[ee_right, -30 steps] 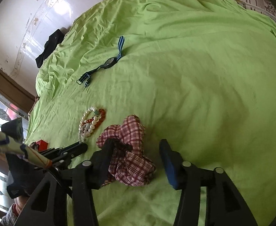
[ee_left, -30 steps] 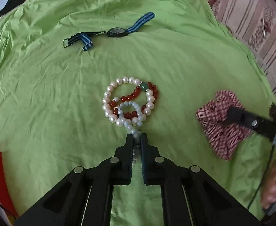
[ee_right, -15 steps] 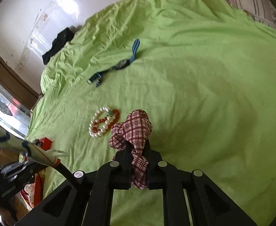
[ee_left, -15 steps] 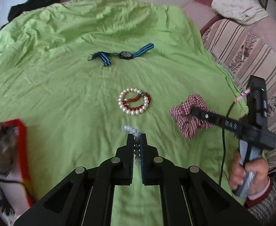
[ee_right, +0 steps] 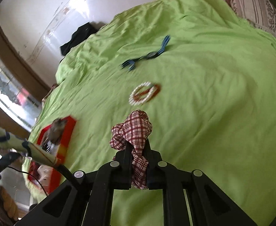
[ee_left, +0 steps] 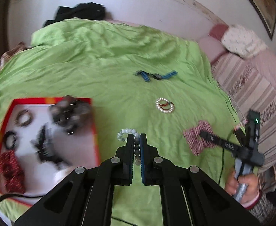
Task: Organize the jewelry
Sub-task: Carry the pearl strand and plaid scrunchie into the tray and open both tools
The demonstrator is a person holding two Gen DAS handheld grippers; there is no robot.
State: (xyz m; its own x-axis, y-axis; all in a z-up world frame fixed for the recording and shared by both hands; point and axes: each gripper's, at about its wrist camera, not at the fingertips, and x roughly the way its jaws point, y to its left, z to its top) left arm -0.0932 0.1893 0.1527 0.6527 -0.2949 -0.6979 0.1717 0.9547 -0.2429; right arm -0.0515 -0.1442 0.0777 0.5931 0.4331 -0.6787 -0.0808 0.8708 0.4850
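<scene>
My left gripper (ee_left: 137, 138) is shut on a pale blue-green bead bracelet (ee_left: 125, 132) and holds it above the green sheet, just right of the red-rimmed jewelry box (ee_left: 95, 131). My right gripper (ee_right: 138, 146) is shut on a red plaid scrunchie (ee_right: 136, 128), lifted off the sheet; it also shows in the left wrist view (ee_left: 196, 137). A pearl bracelet with a red bead bracelet (ee_left: 164, 105) lies on the sheet, also in the right wrist view (ee_right: 144, 93). A blue-striped watch (ee_left: 156, 75) lies further back.
The box holds dark scrunchies, a hair claw, a red scrunchie (ee_left: 10, 169) and rings. A black garment (ee_left: 79, 14) lies at the sheet's far edge. A striped sofa (ee_left: 254, 79) runs along the right. The box shows at left in the right wrist view (ee_right: 64, 131).
My left gripper rose and swung left with the pale bracelet, bringing the box into view. My right gripper closed on the plaid scrunchie and lifted it.
</scene>
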